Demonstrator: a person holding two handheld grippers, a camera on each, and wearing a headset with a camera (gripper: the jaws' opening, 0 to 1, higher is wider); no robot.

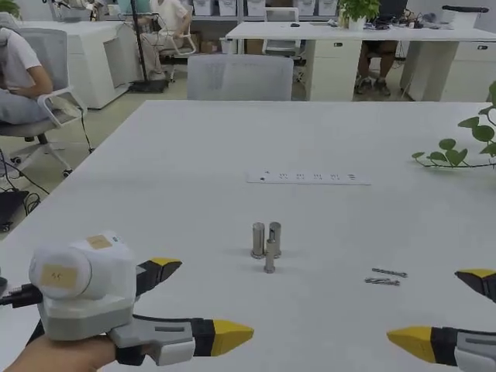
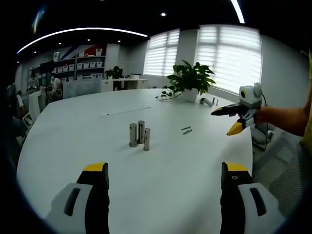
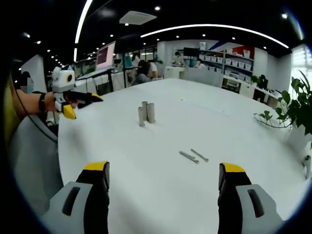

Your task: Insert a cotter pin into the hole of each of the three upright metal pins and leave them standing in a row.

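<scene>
Three short metal pins (image 1: 266, 243) stand upright in a tight cluster on the white table, also visible as the metal pins (image 2: 139, 135) and the metal pins (image 3: 146, 113). Two cotter pins (image 1: 385, 277) lie flat to their right; the cotter pins (image 3: 193, 156) are ahead of my right gripper, and the cotter pins (image 2: 185, 129) show small from the left. My left gripper (image 1: 208, 301) hovers open at the near left, empty, seen as the left gripper (image 2: 164, 183) and the left gripper (image 3: 81, 104). My right gripper (image 1: 452, 311) is open at the near right, seen as the right gripper (image 3: 163, 181) and the right gripper (image 2: 225, 120).
A long white label strip (image 1: 308, 177) lies beyond the pins. A trailing plant (image 1: 462, 147) reaches in at the right edge of the table (image 1: 155, 186). A grey chair (image 1: 240, 76) stands at the far side. People sit at desks behind.
</scene>
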